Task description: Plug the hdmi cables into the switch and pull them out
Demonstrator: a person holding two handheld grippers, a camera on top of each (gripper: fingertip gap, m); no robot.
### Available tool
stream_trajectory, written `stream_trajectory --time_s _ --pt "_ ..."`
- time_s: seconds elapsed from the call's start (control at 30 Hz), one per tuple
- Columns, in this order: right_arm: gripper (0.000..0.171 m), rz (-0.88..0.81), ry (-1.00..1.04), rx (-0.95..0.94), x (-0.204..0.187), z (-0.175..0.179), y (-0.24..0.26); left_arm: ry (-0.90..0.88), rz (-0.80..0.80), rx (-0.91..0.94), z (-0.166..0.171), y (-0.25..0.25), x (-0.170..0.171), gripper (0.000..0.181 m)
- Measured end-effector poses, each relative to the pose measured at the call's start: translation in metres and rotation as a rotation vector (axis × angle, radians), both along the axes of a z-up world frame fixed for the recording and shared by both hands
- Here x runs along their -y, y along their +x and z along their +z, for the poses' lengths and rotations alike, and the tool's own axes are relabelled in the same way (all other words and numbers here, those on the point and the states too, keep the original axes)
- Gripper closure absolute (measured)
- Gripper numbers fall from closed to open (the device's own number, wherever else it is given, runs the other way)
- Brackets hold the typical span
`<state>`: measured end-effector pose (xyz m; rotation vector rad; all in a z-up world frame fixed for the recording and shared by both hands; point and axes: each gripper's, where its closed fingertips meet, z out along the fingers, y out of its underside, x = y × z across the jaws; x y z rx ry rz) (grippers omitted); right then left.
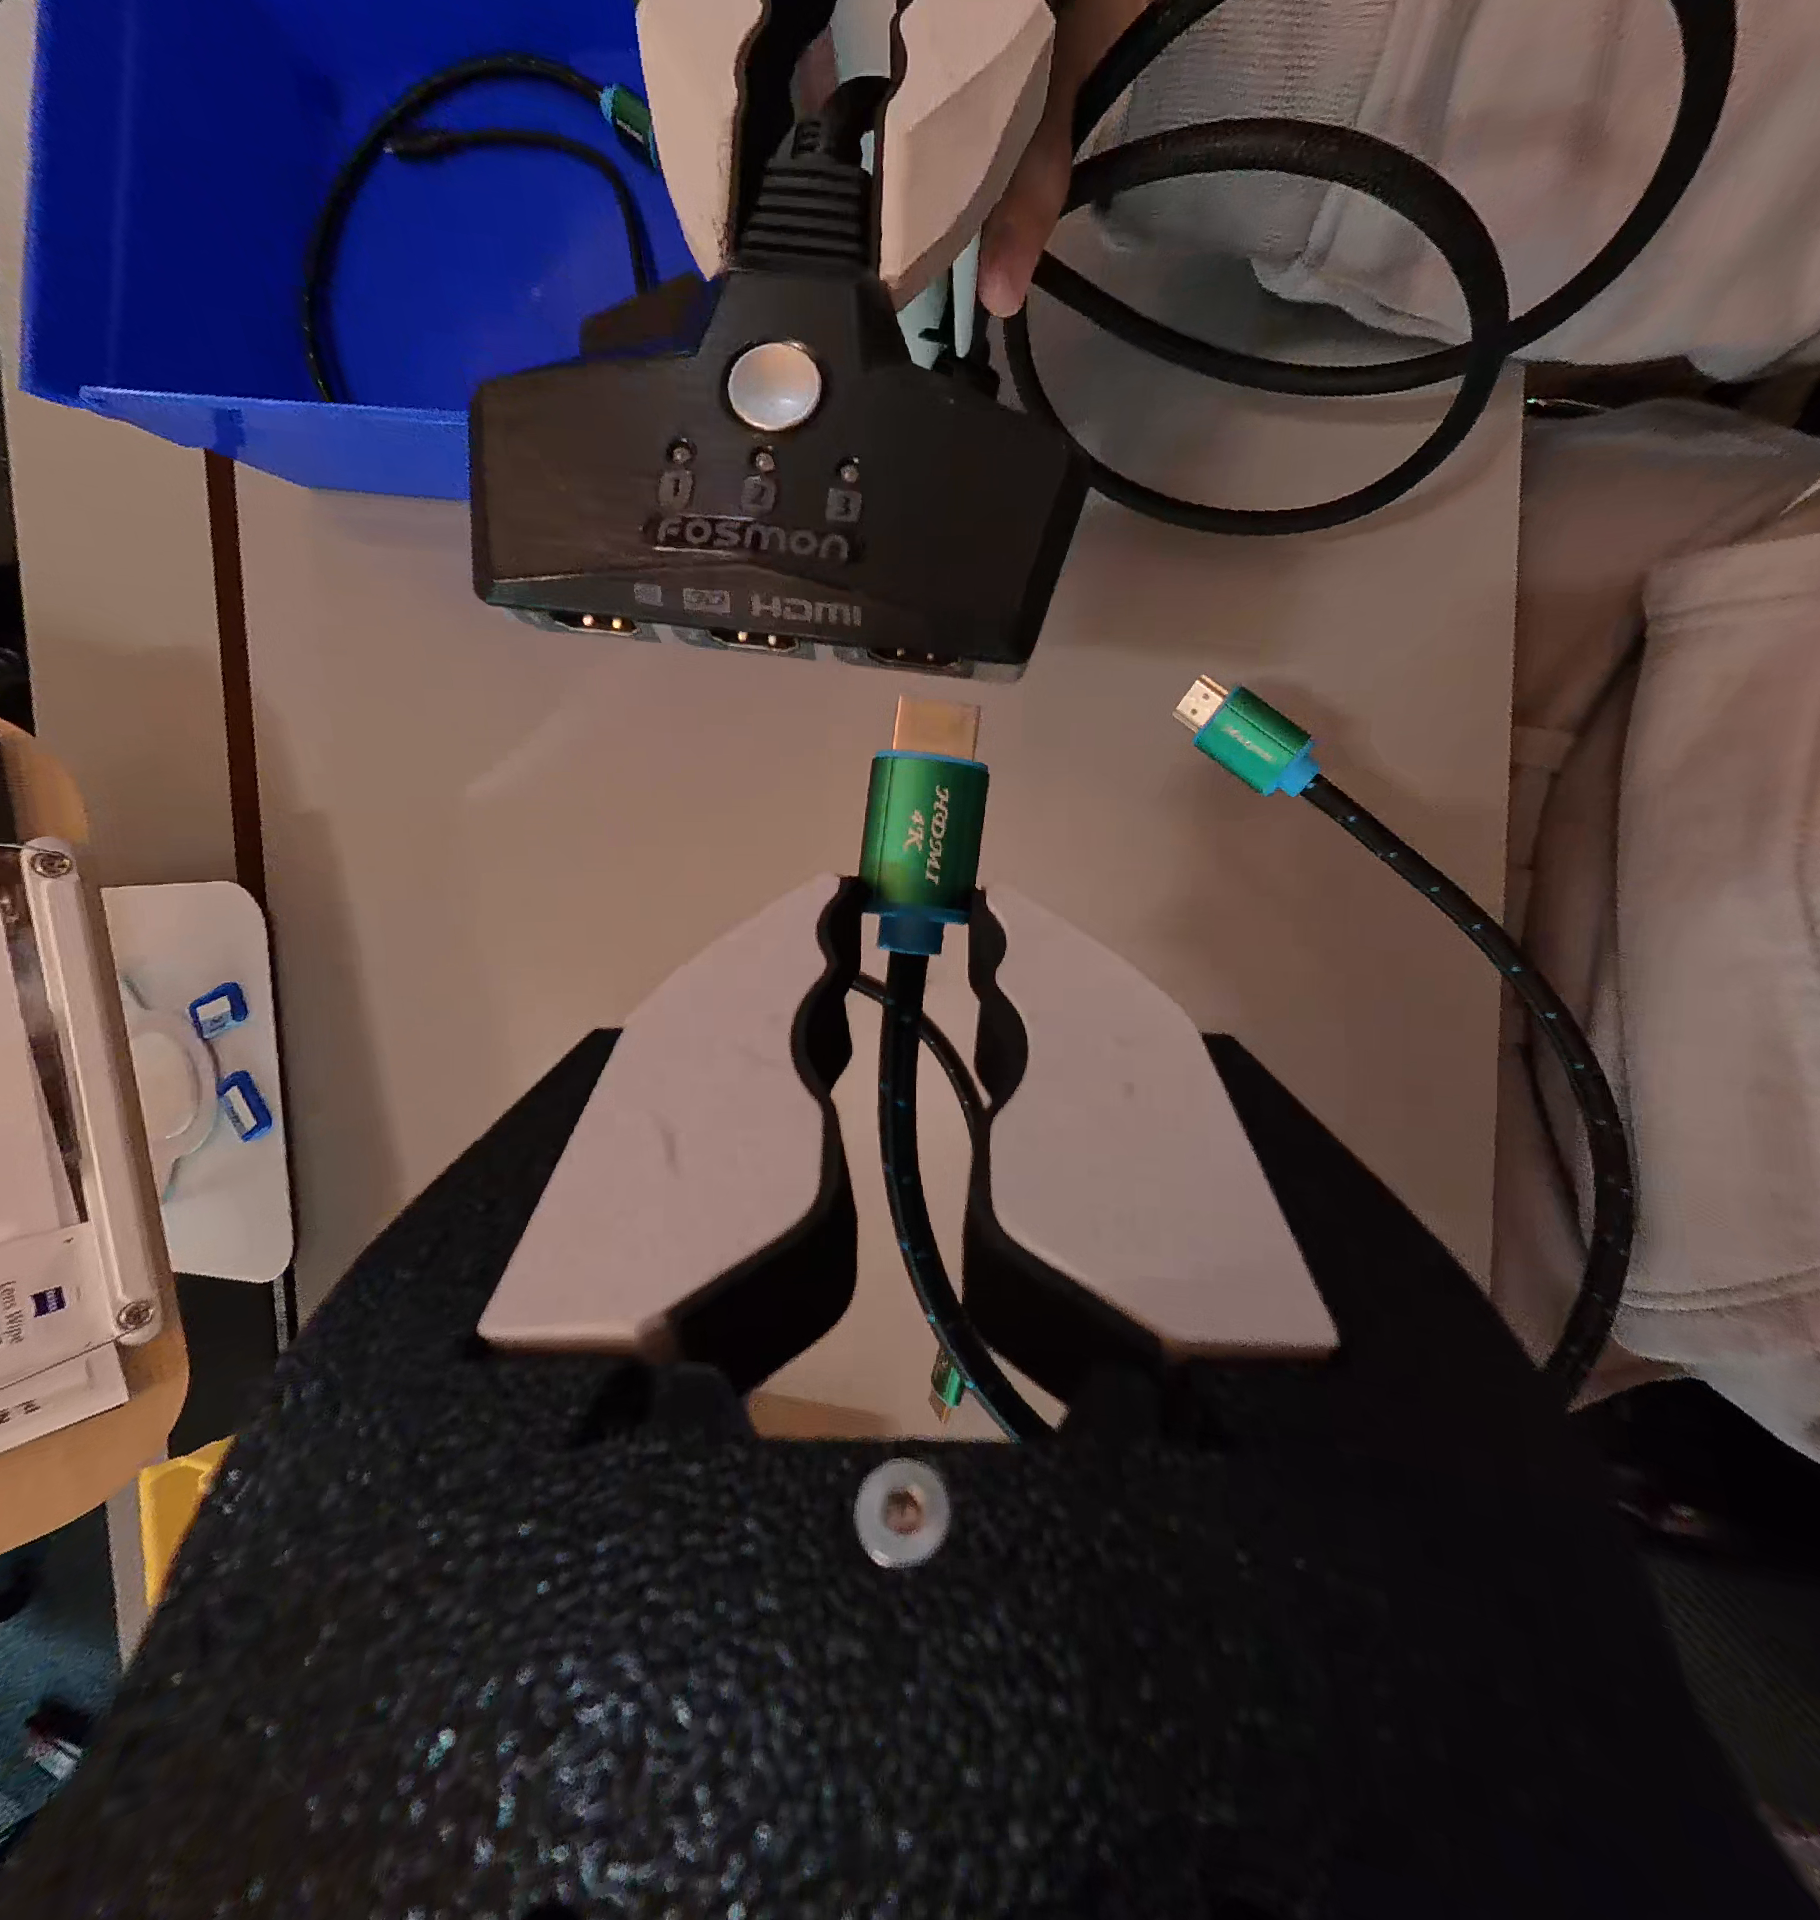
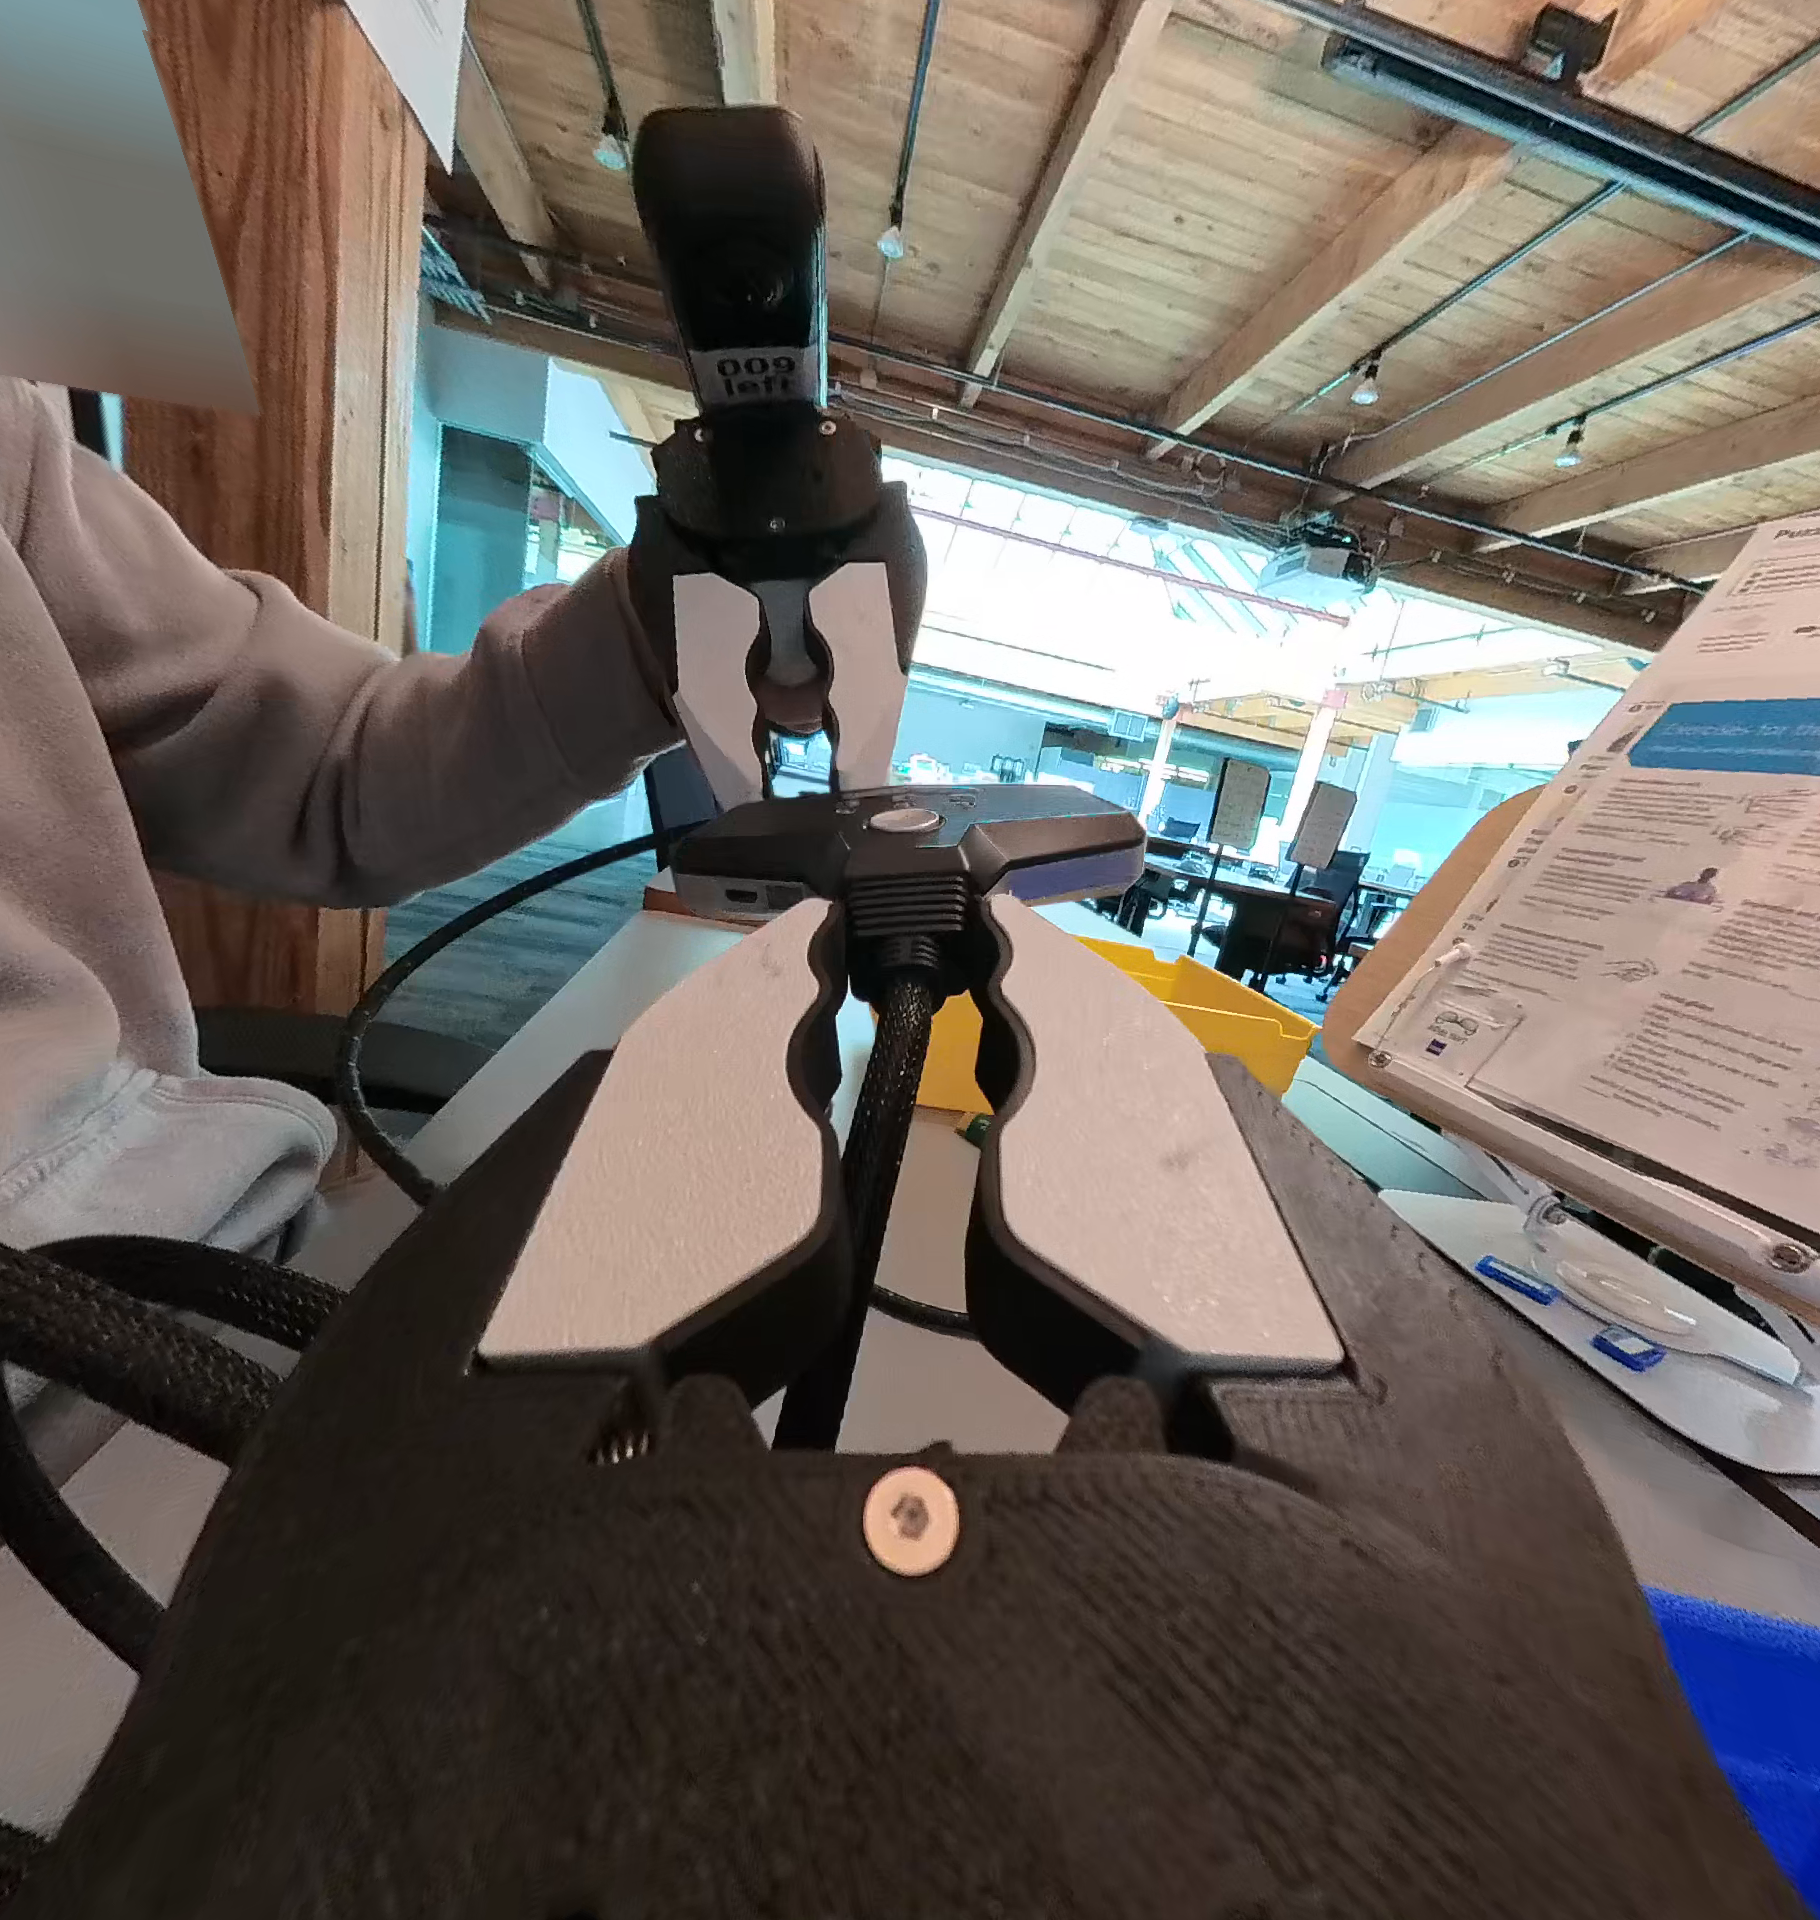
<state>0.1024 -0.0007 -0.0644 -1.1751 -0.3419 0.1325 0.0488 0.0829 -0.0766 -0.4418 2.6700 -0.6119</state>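
Note:
The black HDMI switch [image 1: 771, 499] hangs above the table, its three ports facing my left gripper. My right gripper [image 2: 911, 935] is shut on the switch's ribbed cable collar [image 2: 906, 904]; it also shows at the top of the left wrist view [image 1: 812, 197]. My left gripper [image 1: 911, 914] is shut on a green HDMI plug [image 1: 921, 842], whose metal tip points at the switch and sits just short of the right port, apart from it. A second green-blue HDMI plug [image 1: 1249, 740] lies loose on the table to the right, with its braided cable [image 1: 1571, 1049] curving back.
A blue bin [image 1: 262, 239] at the far left holds another cable. A thick black braided cable [image 1: 1301, 343] loops from the switch by a person's light sleeve [image 1: 1716, 831]. A document stand [image 2: 1612, 935] and a yellow bin [image 2: 1228, 1018] stand nearby.

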Motion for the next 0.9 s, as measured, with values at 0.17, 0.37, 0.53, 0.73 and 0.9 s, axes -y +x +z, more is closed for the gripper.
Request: stream_trajectory --time_s 0.17,0.37,0.53,0.73,0.9 --pt "0.149 -0.003 -0.046 0.031 -0.007 -0.005 -0.004 0.009 0.003 -0.015 -0.002 -0.001 -0.001 0.162" --pt "0.149 -0.014 -0.067 0.063 -0.01 -0.004 -0.008 0.083 0.016 -0.032 -0.009 -0.002 -0.007 0.162" --pt "0.149 -0.076 -0.125 0.124 -0.014 -0.008 -0.006 0.16 0.068 -0.039 -0.014 0.0 -0.014 0.162" --pt "0.149 -0.158 -0.202 0.243 -0.017 -0.011 -0.008 0.219 0.083 -0.023 -0.022 0.005 -0.019 0.162" --pt "0.149 -0.153 -0.116 0.218 0.003 0.006 -0.007 0.088 0.059 -0.056 -0.052 0.012 -0.018 0.162"
